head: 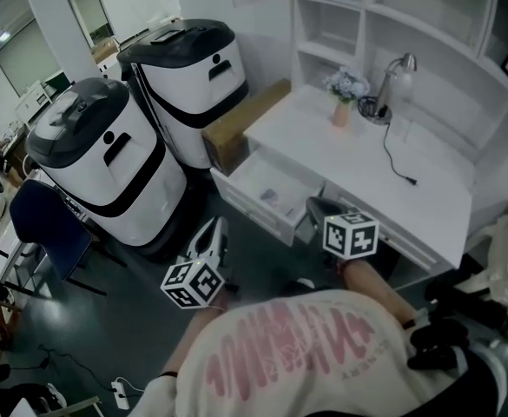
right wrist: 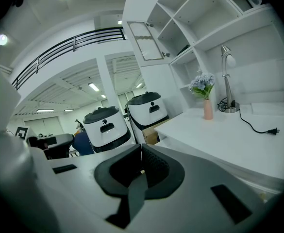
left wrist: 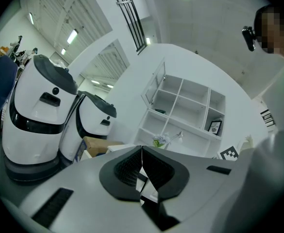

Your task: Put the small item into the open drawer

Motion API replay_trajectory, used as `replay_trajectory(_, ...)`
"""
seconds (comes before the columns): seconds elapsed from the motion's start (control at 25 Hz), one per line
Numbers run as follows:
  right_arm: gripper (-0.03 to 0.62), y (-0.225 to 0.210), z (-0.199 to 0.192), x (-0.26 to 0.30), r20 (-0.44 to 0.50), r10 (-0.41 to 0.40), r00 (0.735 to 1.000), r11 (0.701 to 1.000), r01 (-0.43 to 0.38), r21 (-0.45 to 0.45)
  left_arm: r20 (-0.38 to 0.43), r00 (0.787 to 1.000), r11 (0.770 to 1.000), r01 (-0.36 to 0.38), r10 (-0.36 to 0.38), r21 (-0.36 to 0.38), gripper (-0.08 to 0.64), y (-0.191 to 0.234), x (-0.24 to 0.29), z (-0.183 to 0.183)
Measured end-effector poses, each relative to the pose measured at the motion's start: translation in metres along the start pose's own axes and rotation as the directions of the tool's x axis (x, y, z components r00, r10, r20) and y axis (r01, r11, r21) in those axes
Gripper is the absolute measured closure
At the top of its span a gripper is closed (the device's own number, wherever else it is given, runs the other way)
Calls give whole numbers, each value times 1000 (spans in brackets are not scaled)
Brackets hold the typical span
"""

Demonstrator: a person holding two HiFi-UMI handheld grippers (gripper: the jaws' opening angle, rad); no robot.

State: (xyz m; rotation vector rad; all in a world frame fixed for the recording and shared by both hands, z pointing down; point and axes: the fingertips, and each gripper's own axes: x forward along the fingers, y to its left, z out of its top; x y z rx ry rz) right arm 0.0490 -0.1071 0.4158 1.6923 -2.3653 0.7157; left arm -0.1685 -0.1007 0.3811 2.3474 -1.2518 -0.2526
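The white desk has one open drawer at its front left, and a small pale item lies inside it. In the head view my left gripper is held low over the dark floor, short of the drawer's front. My right gripper is just right of the drawer, under the desk edge. The left gripper view shows the left gripper shut with nothing between its tips. In the right gripper view the right gripper is likewise shut and empty, pointing along the desk.
Two tall white-and-black machines stand left of the desk, with a cardboard box wedged between them and it. On the desk are a flower vase, a lamp and a cable. A blue chair is far left.
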Motion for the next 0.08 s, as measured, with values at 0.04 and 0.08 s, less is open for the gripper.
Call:
replay_trajectory(0.04, 569, 0, 0, 0, -1, -1, 1000, 1000, 1, -1, 2, 1000, 1000, 0, 0, 0, 529, 0, 0, 1)
replay_trajectory(0.08, 569, 0, 1, 0, -1, -3, 1000, 1000, 2, -3, 3, 1000, 1000, 0, 0, 1, 529, 1, 0, 2)
